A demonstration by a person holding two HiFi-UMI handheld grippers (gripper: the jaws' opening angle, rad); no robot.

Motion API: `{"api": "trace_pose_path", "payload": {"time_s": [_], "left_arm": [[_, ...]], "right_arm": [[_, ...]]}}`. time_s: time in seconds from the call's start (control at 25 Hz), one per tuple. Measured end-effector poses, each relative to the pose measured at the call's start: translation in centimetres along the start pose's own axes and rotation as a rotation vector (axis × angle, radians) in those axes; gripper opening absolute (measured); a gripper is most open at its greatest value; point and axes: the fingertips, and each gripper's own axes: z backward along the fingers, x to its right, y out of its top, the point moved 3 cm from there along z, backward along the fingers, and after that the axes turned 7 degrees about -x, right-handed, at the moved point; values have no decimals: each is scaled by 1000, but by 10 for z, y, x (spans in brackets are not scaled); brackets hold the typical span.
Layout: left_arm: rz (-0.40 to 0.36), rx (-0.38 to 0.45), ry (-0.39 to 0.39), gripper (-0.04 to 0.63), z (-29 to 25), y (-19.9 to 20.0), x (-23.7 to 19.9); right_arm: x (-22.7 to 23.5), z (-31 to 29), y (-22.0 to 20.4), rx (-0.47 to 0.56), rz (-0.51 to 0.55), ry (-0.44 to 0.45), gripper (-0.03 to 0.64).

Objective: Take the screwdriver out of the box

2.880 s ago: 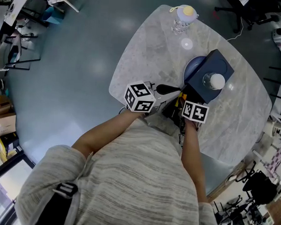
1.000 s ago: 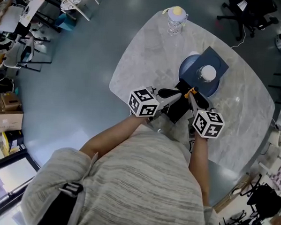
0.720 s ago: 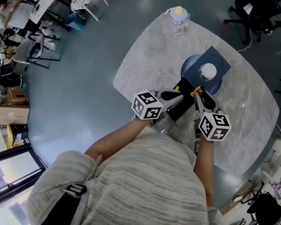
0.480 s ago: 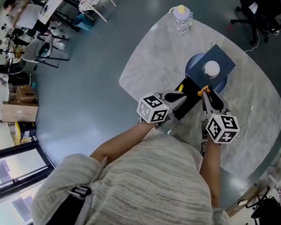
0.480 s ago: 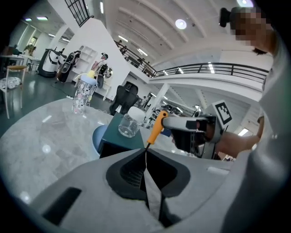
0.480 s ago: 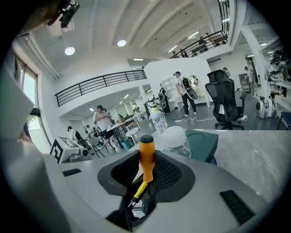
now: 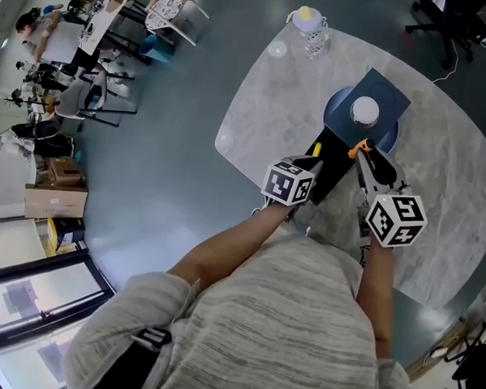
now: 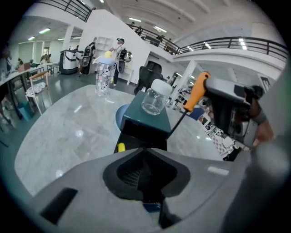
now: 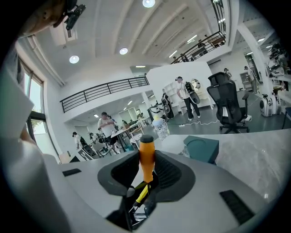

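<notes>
The dark teal box (image 7: 389, 93) stands on a blue plate, and its black inner part (image 7: 332, 163) reaches toward me. My right gripper (image 7: 368, 158) is shut on the orange-handled screwdriver (image 7: 360, 146), held above the black part. In the right gripper view the orange handle (image 9: 146, 157) stands between the jaws of the right gripper (image 9: 146, 172). The left gripper view shows the screwdriver (image 8: 195, 93) with its dark shaft slanting down to the box's black opening (image 8: 141, 135). My left gripper (image 8: 146, 172) is shut, seemingly empty, tilted down just before that opening; its cube (image 7: 290, 183) hides the jaws from above.
A glass jar with a white lid (image 7: 365, 111) sits on the teal box. A clear bottle with a yellow cap (image 7: 309, 29) stands at the marble table's far edge (image 7: 257, 76). Something yellow (image 8: 120, 147) lies inside the black opening. Chairs and people are far off.
My left gripper has tipped downward toward the black opening. My right gripper has lifted a little with the screwdriver in its jaws.
</notes>
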Motion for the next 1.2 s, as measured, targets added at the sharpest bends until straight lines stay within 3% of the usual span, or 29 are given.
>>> {"api": "trace_pose_path", "payload": {"time_s": [0.24,0.32,0.68,1.0,1.2], "left_arm": [[-1,-62,132,51,-15,-5,-10],[6,-82,148,97,-21,-6,-12],[88,-156,202,112,-38,-10,-24],[90,-224,337,132,-53,-20,-31],[74,-262,350,143,-65,-25,-29]], "right_arm": [[4,2,0,8,-13,24,106],[6,2,1,9,-14,32,106],[5,1,5,14,-17,64,106],[9,3,6,15,-24,77,106],[14,4,7,13,-29,76,106]]}}
